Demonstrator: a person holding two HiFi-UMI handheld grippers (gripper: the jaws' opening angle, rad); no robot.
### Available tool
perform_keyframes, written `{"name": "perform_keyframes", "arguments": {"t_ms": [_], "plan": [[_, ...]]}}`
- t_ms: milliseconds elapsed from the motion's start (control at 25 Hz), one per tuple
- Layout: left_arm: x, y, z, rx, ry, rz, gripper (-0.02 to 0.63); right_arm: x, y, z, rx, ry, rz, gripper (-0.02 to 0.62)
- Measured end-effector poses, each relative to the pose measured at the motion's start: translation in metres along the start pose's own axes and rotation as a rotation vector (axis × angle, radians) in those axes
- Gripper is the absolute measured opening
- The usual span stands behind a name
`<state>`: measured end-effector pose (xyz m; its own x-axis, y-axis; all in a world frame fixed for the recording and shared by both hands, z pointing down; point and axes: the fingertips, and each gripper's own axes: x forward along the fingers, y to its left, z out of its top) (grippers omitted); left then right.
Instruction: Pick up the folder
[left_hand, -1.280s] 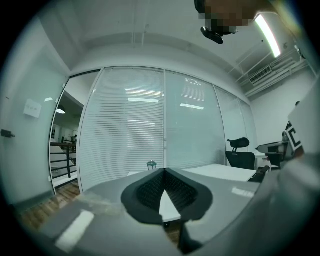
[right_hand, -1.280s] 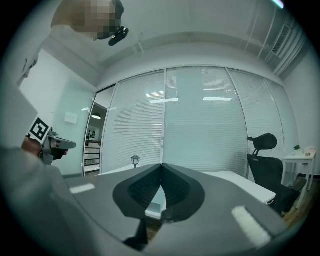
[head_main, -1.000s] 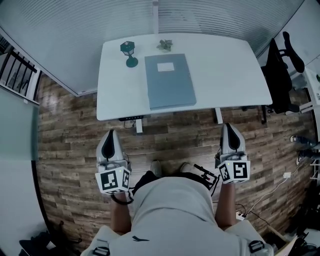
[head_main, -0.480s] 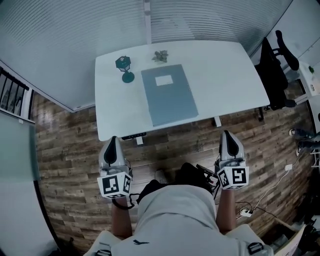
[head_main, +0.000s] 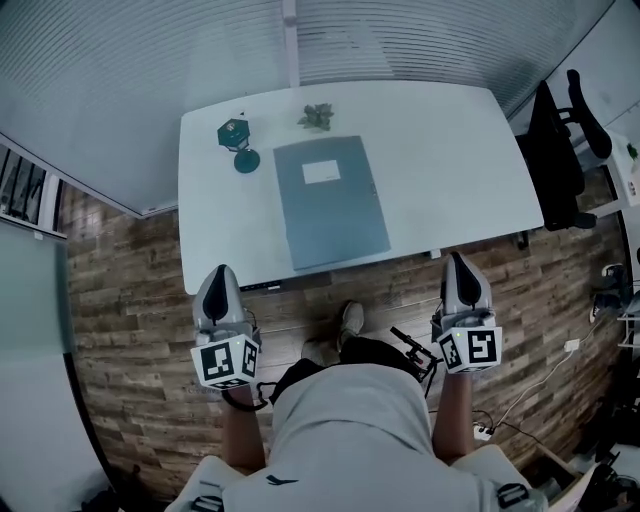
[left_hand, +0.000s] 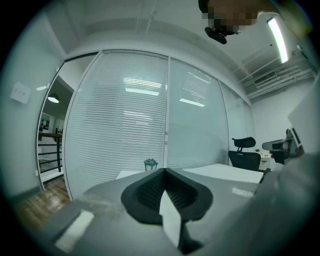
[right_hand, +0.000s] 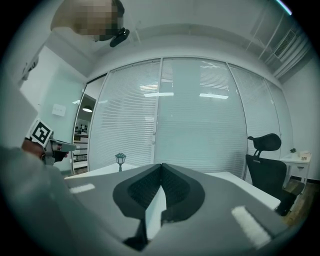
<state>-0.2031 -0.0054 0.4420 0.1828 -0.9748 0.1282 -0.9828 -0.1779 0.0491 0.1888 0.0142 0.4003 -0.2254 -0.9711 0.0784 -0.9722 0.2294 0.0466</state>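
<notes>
Blue-grey folder lies flat on white tabletop. A small lantern stands by the folder's far left corner, a little plant just past its far edge. Left gripper and right gripper sit short of the folder, one each side, both closed tight and empty.

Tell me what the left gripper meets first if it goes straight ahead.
Probably the green lantern on the table; the folder lies right of that line. Depth unclear.
</notes>
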Motion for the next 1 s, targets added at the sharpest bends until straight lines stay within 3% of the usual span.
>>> {"name": "perform_keyframes", "arguments": {"t_ms": [520,720,1000], "plan": [[0.038,-0.037,0.026,0.029,-0.03,0.134,0.006,0.064,-0.06,0.018,0.011,-0.069,0.144,-0.006],[0.046,-0.05,0.019,0.024,-0.009,0.154,0.006,0.082,-0.067,0.011,0.018,-0.057,0.191,-0.006],[0.062,-0.046,0.012,0.014,0.023,0.154,0.006,0.1,-0.07,0.001,0.043,-0.036,0.189,-0.006]]}}
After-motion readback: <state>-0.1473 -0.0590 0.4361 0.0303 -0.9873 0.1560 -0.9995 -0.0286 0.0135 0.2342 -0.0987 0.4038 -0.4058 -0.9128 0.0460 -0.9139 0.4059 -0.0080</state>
